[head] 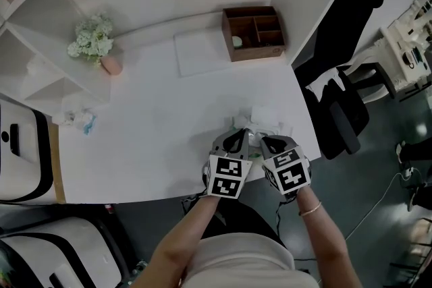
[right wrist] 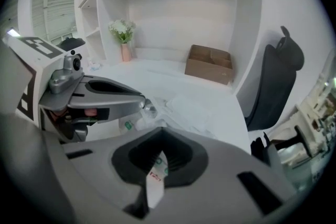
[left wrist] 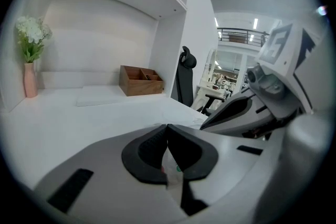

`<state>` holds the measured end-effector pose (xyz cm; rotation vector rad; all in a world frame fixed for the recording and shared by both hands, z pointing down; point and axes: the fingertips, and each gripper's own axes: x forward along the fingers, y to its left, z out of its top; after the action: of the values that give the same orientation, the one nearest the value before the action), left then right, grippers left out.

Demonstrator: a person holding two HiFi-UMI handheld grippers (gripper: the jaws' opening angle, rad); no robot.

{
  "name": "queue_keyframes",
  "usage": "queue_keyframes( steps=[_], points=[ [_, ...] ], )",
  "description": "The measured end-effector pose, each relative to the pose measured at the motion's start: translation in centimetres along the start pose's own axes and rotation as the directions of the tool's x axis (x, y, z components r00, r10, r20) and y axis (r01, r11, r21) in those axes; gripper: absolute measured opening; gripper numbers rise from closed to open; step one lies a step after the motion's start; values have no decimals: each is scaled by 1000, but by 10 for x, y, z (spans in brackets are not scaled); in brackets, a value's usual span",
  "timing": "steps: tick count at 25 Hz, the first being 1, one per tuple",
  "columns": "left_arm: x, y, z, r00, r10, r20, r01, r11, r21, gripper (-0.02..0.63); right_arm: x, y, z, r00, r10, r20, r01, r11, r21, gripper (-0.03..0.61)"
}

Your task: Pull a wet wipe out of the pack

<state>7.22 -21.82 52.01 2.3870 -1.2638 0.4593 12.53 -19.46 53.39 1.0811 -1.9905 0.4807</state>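
The wet wipe pack (head: 252, 139) is held just above the white table (head: 155, 138), near its front right corner, between my two grippers. My left gripper (head: 235, 140) is shut on the pack's thin printed film (left wrist: 171, 172), which shows between its black pads. My right gripper (head: 271, 143) is shut on another strip of the same white film (right wrist: 155, 182) with red and green print. In the right gripper view the pack's body (right wrist: 132, 123) bulges under the left gripper's (right wrist: 100, 96) tip. Most of the pack is hidden by the jaws.
Loose white wipes (head: 267, 118) lie on the table just behind the pack. A wooden organiser box (head: 254, 32), a flat white sheet (head: 200, 52) and a vase of flowers (head: 95, 44) stand at the back. A black chair (head: 343, 94) is at the right.
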Motion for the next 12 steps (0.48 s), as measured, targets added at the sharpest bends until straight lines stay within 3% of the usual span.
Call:
queue_keyframes(
  steps=[12],
  points=[
    [1, 0, 1, 1000, -14, -4, 14, 1000, -1, -5, -14, -10, 13, 993, -30, 114, 19, 995, 95, 2]
  ],
)
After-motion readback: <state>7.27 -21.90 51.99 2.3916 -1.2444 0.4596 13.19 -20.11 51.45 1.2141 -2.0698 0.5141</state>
